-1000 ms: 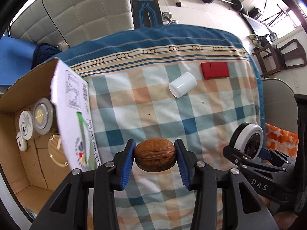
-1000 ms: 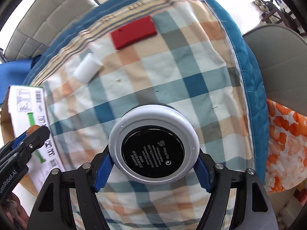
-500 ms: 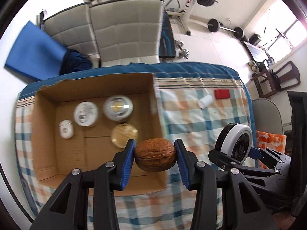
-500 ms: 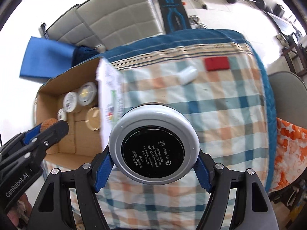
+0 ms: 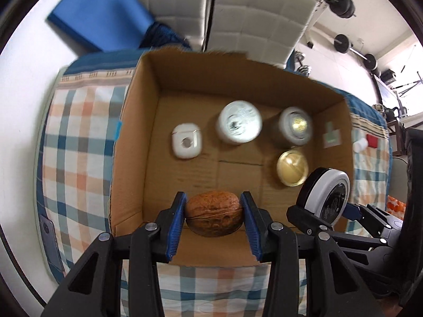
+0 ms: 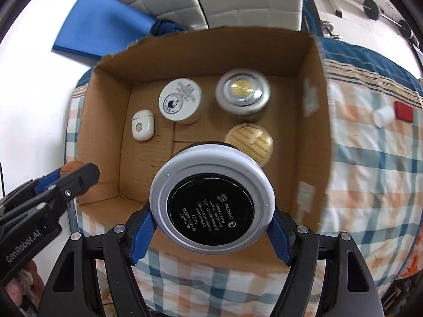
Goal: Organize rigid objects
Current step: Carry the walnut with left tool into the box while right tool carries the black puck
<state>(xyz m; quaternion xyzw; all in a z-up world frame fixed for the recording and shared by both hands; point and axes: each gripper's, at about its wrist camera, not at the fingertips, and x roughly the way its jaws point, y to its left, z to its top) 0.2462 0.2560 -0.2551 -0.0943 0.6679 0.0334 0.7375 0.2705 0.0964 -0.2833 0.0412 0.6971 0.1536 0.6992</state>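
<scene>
The left gripper (image 5: 214,212) pinches a walnut (image 5: 214,213) above the open cardboard box (image 5: 137,121); beside it the right gripper (image 5: 323,198) clamps a round compact (image 5: 329,196) over the box's corner.

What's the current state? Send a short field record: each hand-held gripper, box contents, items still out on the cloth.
left hand-held gripper: shut on walnut, over the box's near side
right hand-held gripper: shut on round compact, above the box
cardboard box: open; holds white case, white-lidded jar, gold-topped jar, gold disc
checked cloth: white cylinder and red block lie outside the box
</scene>
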